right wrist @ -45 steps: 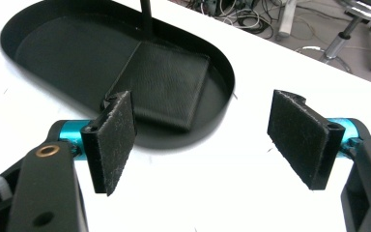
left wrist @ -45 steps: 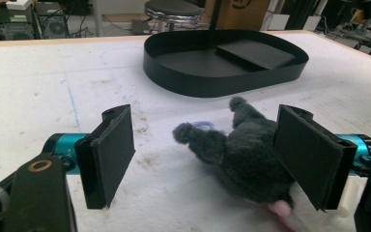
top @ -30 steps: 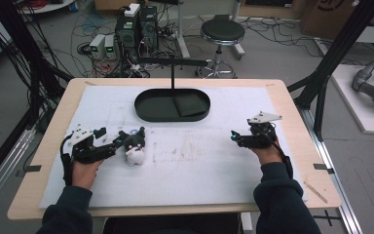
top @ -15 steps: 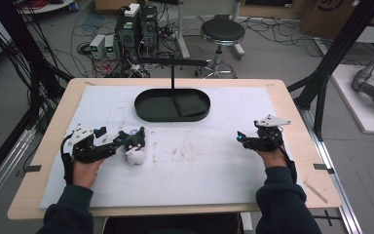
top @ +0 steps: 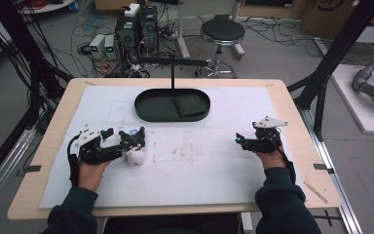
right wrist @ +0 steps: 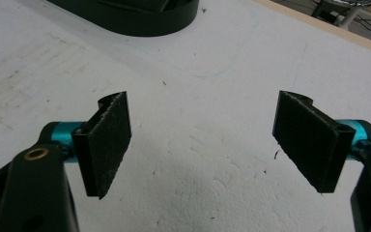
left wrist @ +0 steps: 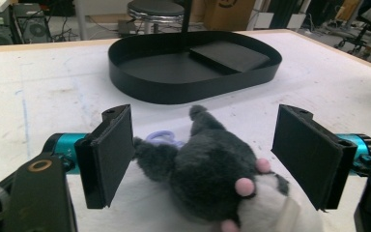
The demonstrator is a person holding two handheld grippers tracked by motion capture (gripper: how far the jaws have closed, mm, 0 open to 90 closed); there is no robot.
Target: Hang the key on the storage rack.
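A small plush toy with a dark grey head and white body lies on the white mat at the left. In the left gripper view the plush toy sits between the jaws, and a gap shows beside the right pad. My left gripper is open around it. Over bare mat at the right, my right gripper stands open, nothing between its pads.
A black oval tray sits at the back middle with a flat dark pad inside. A thin black post with a crossbar rises behind it. The wooden table edge borders the mat.
The right gripper has shifted slightly to the right and toward the near edge. The left gripper and the plush toy have stayed put.
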